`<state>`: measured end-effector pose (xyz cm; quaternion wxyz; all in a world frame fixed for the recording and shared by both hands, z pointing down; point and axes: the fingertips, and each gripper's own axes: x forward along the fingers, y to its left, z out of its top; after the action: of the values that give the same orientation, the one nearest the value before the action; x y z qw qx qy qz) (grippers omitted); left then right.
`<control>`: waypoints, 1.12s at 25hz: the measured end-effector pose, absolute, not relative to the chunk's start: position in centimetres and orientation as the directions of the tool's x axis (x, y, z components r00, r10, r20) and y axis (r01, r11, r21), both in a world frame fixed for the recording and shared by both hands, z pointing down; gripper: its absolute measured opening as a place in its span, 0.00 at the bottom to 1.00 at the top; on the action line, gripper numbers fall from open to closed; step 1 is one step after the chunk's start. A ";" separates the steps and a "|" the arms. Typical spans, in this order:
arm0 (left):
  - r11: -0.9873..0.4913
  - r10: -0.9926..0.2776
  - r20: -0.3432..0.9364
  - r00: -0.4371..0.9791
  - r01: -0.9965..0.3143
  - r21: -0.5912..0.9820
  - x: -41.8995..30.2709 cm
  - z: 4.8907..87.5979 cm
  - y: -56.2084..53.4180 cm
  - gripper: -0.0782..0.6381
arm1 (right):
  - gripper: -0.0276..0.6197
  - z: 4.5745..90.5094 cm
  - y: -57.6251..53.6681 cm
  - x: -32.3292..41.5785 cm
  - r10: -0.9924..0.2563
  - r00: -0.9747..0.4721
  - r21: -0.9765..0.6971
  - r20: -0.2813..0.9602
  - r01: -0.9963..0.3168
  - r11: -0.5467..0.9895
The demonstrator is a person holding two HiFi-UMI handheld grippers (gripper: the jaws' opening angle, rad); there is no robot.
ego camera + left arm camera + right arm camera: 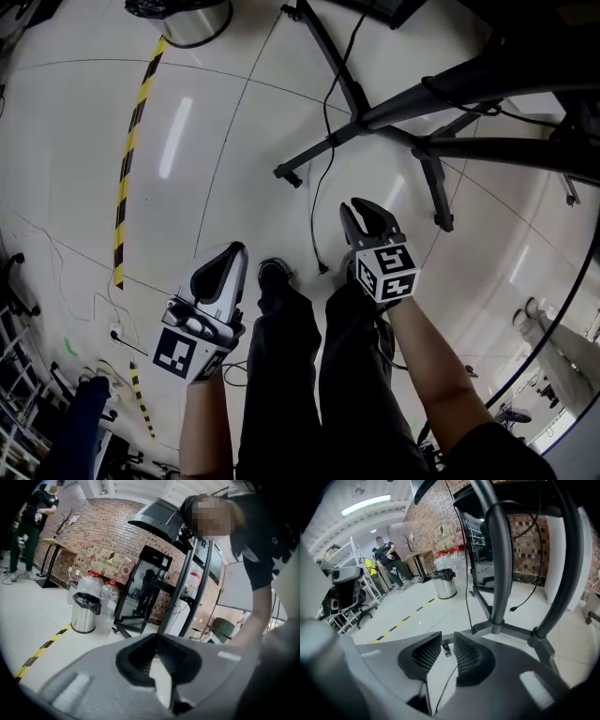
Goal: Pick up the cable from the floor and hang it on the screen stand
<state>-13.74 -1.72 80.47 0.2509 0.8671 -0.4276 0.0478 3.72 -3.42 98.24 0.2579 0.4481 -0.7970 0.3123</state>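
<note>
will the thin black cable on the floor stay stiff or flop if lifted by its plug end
Probably floppy: the cable lies in loose bends on the floor. Likely light, being so thin. The plug end may dangle and swing.
</note>
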 end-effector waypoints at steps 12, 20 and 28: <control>-0.517 -0.712 0.309 0.631 -0.768 0.378 -16.5 90.3 -2.2 0.11 | 0.24 114.0 -3.7 0.8 -0.336 -0.488 -0.307 0.805 -0.829 0.468; -0.550 -0.697 0.298 0.653 -0.752 0.363 -15.8 94.2 -3.2 0.11 | 0.25 121.2 -2.9 1.1 -0.243 -0.437 -0.310 0.866 -0.851 0.424; -0.559 -0.689 0.293 0.663 -0.743 0.367 -15.3 96.4 -4.6 0.11 | 0.20 123.8 -4.1 0.5 -0.253 -0.422 -0.308 0.871 -0.869 0.389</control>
<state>-15.31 -4.57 96.43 0.2350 0.8810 -0.4065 0.0577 0.51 -4.08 123.83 0.3817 0.3787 -0.7407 0.4029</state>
